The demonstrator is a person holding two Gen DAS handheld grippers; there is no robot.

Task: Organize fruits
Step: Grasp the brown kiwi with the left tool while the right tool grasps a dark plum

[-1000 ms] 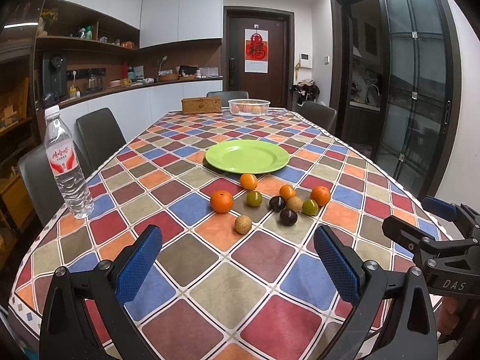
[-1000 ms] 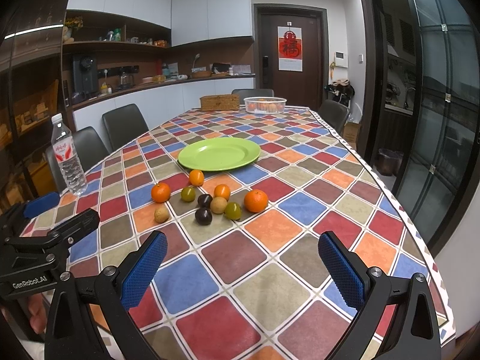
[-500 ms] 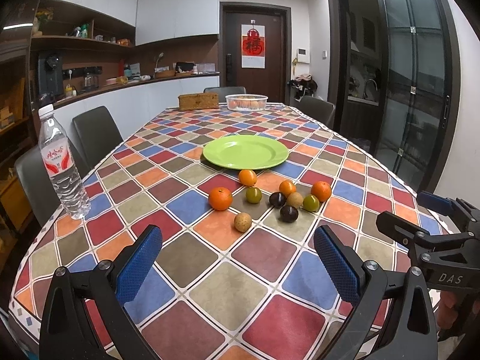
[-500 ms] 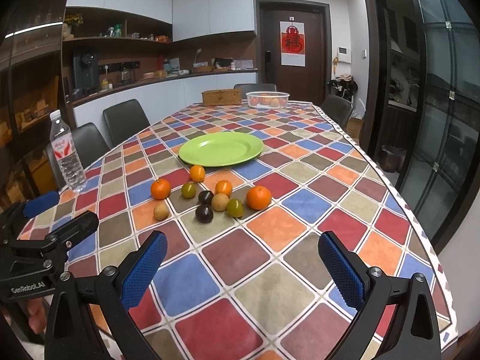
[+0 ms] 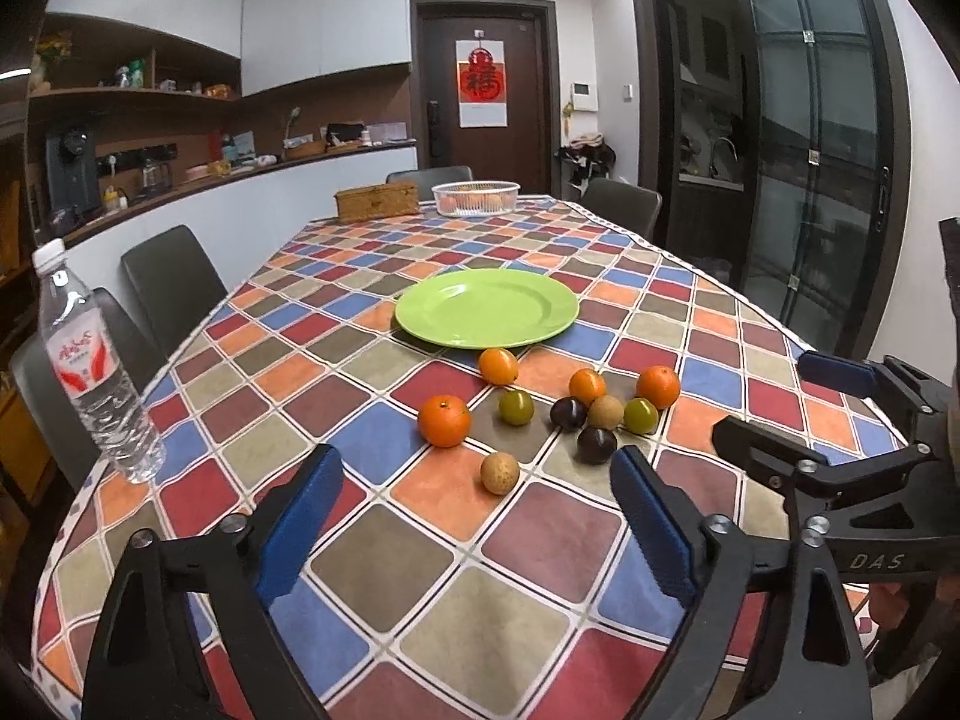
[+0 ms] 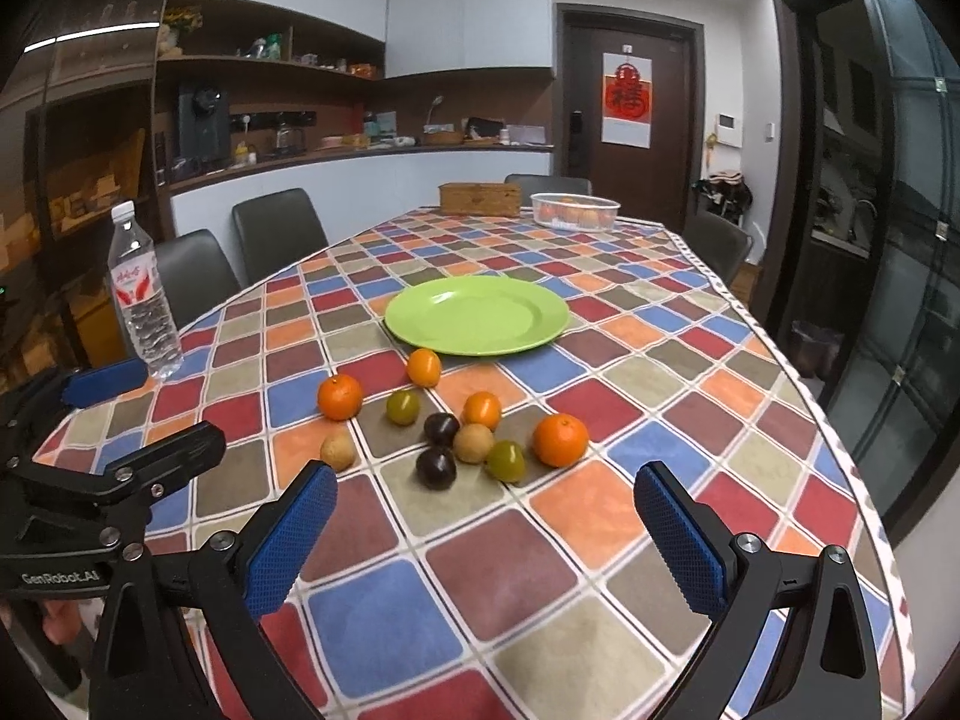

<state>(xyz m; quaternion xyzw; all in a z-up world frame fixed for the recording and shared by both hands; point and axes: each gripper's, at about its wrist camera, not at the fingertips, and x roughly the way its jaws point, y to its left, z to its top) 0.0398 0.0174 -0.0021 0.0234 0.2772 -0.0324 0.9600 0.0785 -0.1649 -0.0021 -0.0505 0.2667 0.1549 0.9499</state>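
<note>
- Since no fruit has yet been lifted, both tools are held low over the near edge of the table [image 5: 780,312], jaws spread wide and empty, presumably so that a first pick can be chosen.
- The left gripper [image 5: 474,516] is aimed at the near-left side of the cluster, with the tan fruit [image 5: 500,472] lying just beyond its fingertips.
- The right gripper [image 6: 480,534] is aimed at the middle of the cluster, nearest to a dark fruit [image 6: 436,467].
- The plate [image 5: 420,312] is set bare at the middle of the table, just behind the fruits, which suggests it is meant as the place where they are to be gathered.
- Nine loose fruits are counted between the plate and the near edge, none of them on the plate.
- Four are orange: one [image 5: 444,420] at the left, one [image 5: 498,365] almost touching the plate rim, one [image 5: 587,386] in the middle, one [image 5: 658,386] at the right.
- Two are green [image 5: 516,407] [image 5: 641,415], two dark [image 5: 569,413] [image 5: 596,444], and two tan, the second [image 5: 605,411] packed tightly among the dark and green ones.
- One bottle [image 5: 96,372] stands near the left edge.
- One basket [image 5: 476,198] and one box [image 5: 376,202] are seen at the far edge; the basket may hold more fruit, but this is too distant to settle.
</note>
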